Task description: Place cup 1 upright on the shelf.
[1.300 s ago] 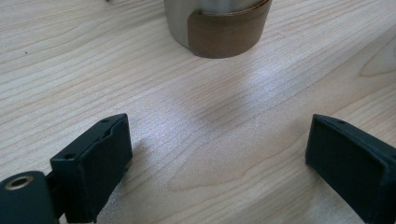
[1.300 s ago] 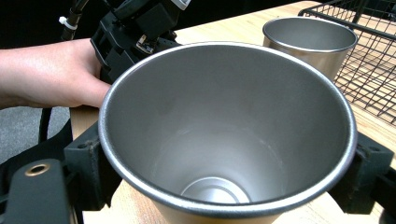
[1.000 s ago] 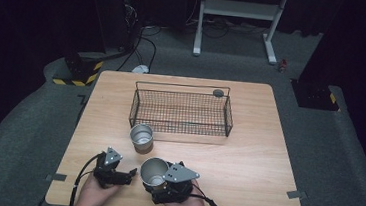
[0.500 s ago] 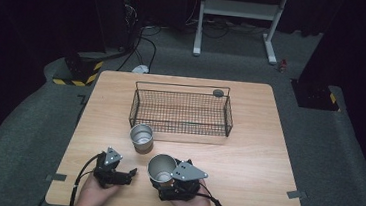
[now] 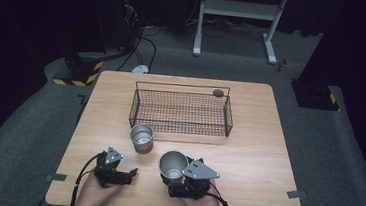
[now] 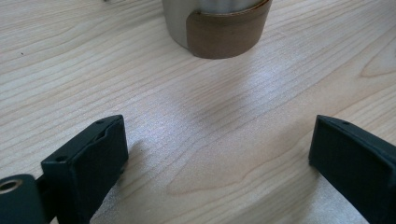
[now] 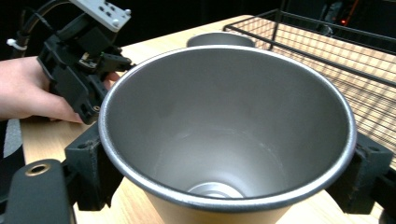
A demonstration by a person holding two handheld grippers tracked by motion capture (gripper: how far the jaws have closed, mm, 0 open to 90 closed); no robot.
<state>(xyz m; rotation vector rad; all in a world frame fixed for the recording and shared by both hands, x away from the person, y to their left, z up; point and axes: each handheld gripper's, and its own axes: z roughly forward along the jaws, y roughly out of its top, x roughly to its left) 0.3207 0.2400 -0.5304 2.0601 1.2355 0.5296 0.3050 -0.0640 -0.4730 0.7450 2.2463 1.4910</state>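
Note:
My right gripper (image 5: 178, 179) is shut on a steel cup (image 5: 173, 163) with a tan band, held just above the table's front edge. In the right gripper view the cup (image 7: 224, 140) sits between the two jaws, mouth towards the camera and empty. A second steel cup (image 5: 141, 137) stands upright in front of the wire basket (image 5: 180, 112). My left gripper (image 5: 132, 173) lies low at the front left, pointing at that cup's brown-banded base (image 6: 224, 28). Its jaws have just been opening and now stand wide apart with only bare wood between them.
The black wire basket is empty and sits mid-table. A small dark round thing (image 5: 218, 92) rests at its far right corner. The wooden table (image 5: 266, 155) has bare room to the right. Cables trail from both grippers over the front edge.
My right gripper has carried the cup to the right and slightly up, away from the left gripper. The left hand has stayed where it was.

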